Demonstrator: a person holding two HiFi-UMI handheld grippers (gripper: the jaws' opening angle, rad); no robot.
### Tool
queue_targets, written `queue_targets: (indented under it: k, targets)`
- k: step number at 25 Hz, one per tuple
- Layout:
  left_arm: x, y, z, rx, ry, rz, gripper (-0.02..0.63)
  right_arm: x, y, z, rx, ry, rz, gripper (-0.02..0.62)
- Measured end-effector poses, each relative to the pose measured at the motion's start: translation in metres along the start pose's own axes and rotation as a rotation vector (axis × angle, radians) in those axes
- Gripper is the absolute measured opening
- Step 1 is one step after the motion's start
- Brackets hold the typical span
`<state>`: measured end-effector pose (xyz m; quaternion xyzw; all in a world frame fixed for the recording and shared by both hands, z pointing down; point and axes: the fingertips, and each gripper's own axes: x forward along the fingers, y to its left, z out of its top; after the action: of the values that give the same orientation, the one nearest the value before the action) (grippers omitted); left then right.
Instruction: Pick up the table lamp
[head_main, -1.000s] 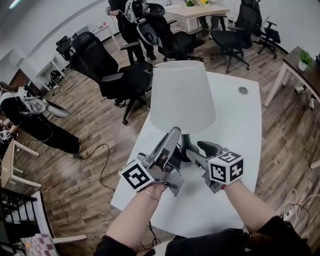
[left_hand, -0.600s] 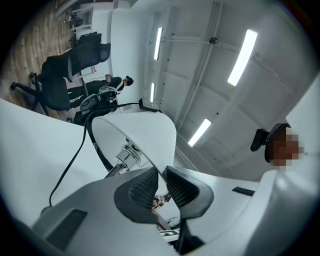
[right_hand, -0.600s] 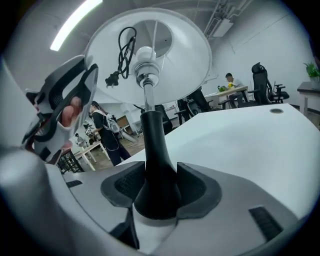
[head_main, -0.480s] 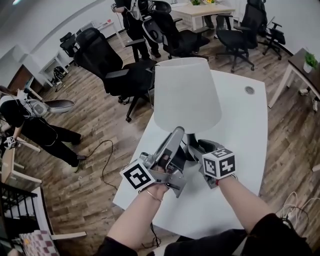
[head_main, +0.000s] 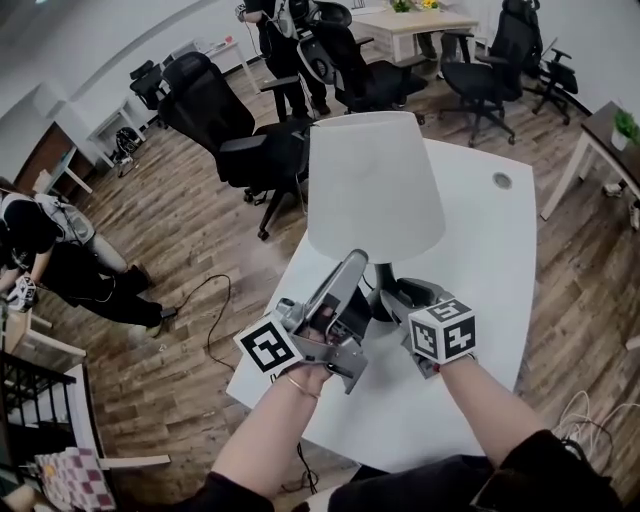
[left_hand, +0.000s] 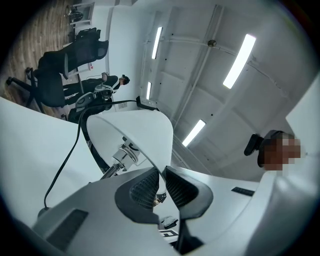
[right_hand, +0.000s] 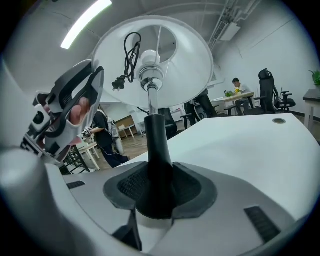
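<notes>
The table lamp has a white cone shade (head_main: 375, 185) and a black stem (head_main: 383, 285), and stands on the white table (head_main: 480, 230). My left gripper (head_main: 352, 262) points up at the shade's lower rim. In the left gripper view its jaws are closing, with the thin shade edge (left_hand: 135, 130) pinched between the pads of the left gripper (left_hand: 161, 182). My right gripper (head_main: 390, 298) is low at the lamp's foot. In the right gripper view the stem (right_hand: 157, 150) fills the gap of the right gripper (right_hand: 159, 192), whose jaws are closing on it. A black plug and cord (right_hand: 127, 55) hang inside the shade (right_hand: 190, 65).
Black office chairs (head_main: 225, 120) stand just beyond the table's far left edge. A cable (head_main: 215, 310) lies on the wood floor to the left. A round grommet (head_main: 502, 180) sits in the tabletop at the far right. People stand at the back and left.
The right gripper's jaws have drawn in around the lamp stem. The left gripper stays at the shade's rim. The lamp has not moved.
</notes>
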<state>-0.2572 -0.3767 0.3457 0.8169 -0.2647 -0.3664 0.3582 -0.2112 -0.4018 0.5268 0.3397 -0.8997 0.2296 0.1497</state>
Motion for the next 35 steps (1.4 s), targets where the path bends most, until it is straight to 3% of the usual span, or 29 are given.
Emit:
queue_targets:
  k: [9, 26, 35]
  targets:
    - [0.005, -0.075, -0.017, 0.069, -0.045, -0.048, 0.046, -0.06, 0.025, 0.022, -0.082, -0.065, 0.071, 0.155]
    - [0.049, -0.277, -0.169, 0.277, -0.076, -0.141, 0.04, -0.288, 0.031, 0.033, -0.233, -0.168, 0.167, 0.152]
    - [0.05, -0.358, -0.24, 0.353, -0.086, -0.157, 0.04, -0.39, 0.04, 0.017, -0.287, -0.205, 0.211, 0.152]
